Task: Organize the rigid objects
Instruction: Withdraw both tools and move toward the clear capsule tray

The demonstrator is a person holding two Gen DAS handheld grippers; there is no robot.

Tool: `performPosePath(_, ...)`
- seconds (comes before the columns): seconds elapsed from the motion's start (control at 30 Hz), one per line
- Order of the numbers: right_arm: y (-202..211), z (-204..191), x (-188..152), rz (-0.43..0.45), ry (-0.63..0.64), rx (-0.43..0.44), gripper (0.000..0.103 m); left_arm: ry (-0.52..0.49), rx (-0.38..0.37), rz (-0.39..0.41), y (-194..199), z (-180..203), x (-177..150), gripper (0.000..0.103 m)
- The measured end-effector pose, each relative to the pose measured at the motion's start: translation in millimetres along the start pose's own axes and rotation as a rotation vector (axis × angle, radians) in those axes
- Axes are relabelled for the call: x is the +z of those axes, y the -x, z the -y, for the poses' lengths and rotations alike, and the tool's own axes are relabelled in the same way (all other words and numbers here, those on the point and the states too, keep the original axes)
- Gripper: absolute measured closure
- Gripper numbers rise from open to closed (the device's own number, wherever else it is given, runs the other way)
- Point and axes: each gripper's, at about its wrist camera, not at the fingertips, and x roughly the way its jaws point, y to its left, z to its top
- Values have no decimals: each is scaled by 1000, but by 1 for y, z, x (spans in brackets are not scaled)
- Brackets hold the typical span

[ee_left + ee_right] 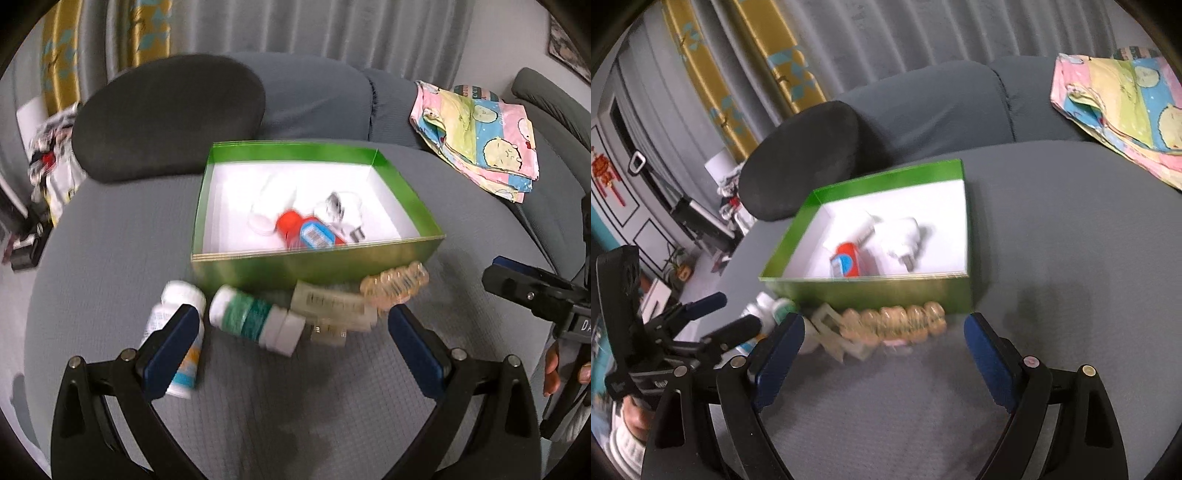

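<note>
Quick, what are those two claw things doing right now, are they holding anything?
Left gripper: open, holding nothing.
Right gripper: open, holding nothing.

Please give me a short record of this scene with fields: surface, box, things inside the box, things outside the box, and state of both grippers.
surface: grey cushion
box: green box, open top
inside: red bottle, white bottle, white plug
outside: two white bottles, clear clip, amber clip, against the near wall
left gripper: open, empty
right gripper: open, empty
</note>
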Motion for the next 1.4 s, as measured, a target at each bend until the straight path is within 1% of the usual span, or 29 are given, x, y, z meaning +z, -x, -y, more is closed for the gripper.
performPosePath(0.13, -2, 5, -20, -31, 22, -26, 14, 64, -46, -36, -2, -5, -18, 1)
performPosePath(0.2, -5, 8, -29, -44, 32, -33, 14, 79, -67, -48, -2, -5, -23, 1)
performPosePath(0.37, -12, 18, -52, -70, 31, -31, 14, 112, -135, -50, -4, 4, -38, 1)
performPosePath(0.43, -15, 20, -57, -76, 33, -30, 14, 114, -154, -51, -7, 8, -42, 1)
performPosePath(0.53, -19, 22, -61, -83, 38, -28, 14, 94, -153, -62, -14, 18, -42, 1)
performPosePath(0.7, -27, 25, -61, -86, 45, -17, 14, 76, -167, -61, -23, 29, -36, 1)
performPosePath(0.97, -43, 24, -53, -93, 80, 11, 14, 52, -193, -48, -38, 44, -18, 1)
performPosePath(1.2, -60, 25, -40, -100, 111, 36, 14, 1, -192, -37, -54, 58, -2, 3)
performPosePath(1.23, -64, 25, -38, -98, 118, 46, 14, -8, -187, -38, -57, 61, 0, 4)
performPosePath(1.27, -66, 24, -37, -97, 121, 51, 14, -16, -186, -38, -60, 63, 1, 9)
performPosePath(1.3, -68, 23, -35, -96, 127, 58, 14, -25, -186, -39, -62, 65, 2, 11)
performPosePath(1.37, -74, 22, -33, -97, 135, 66, 14, -50, -181, -39, -67, 68, 3, 12)
performPosePath(1.4, -76, 21, -31, -98, 137, 72, 14, -59, -174, -38, -70, 70, 3, 15)
